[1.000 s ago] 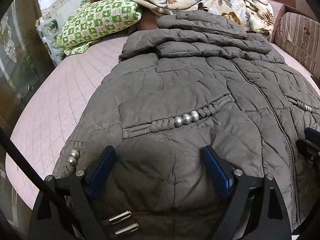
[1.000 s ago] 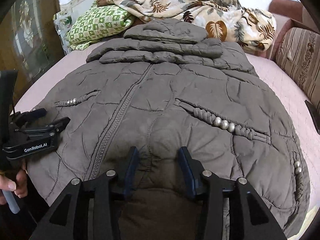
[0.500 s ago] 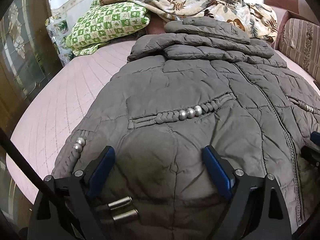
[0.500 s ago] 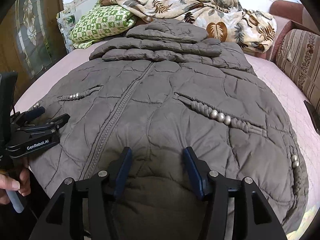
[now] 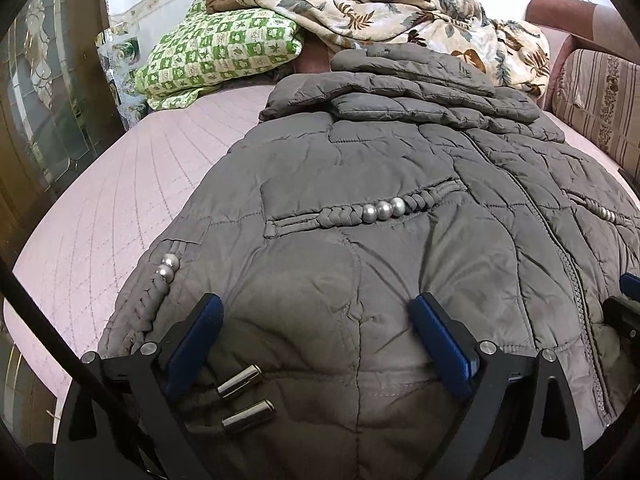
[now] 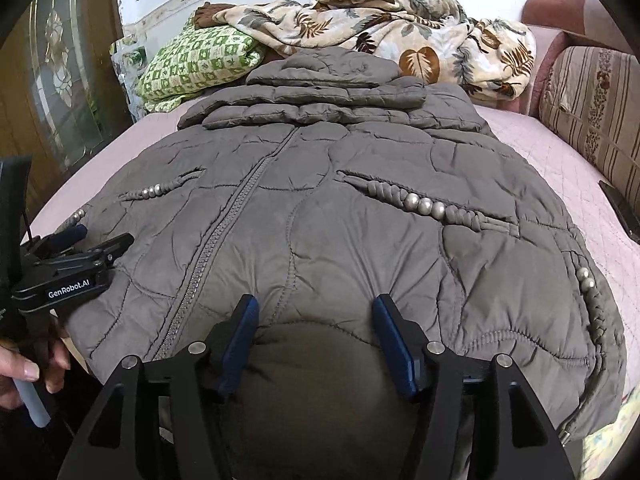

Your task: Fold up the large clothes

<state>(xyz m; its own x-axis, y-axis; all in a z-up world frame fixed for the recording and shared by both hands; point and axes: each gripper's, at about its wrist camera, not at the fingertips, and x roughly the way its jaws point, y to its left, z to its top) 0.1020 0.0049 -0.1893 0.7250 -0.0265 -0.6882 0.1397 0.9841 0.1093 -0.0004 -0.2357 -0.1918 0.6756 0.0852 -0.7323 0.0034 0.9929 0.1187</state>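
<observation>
Two grippers are sitting at the near hem of the puffy grey coat [image 6: 360,216], which is lying flat on the pink bed [image 5: 120,208] with its sleeves already folded across the far end. The left gripper [image 5: 316,344] is spread wide over the hem, gripping nothing. The right gripper [image 6: 316,336] is spread too, with a soft bulge of coat between its blue fingers [image 6: 390,336], not pinched. I think the next move is squeezing the hem and lifting it toward the far end. Shiny silver beads [image 6: 424,204] are lining the pockets.

The coat's [image 6: 360,240] near hem lies hidden beneath the right tongs [image 6: 316,340].
</observation>
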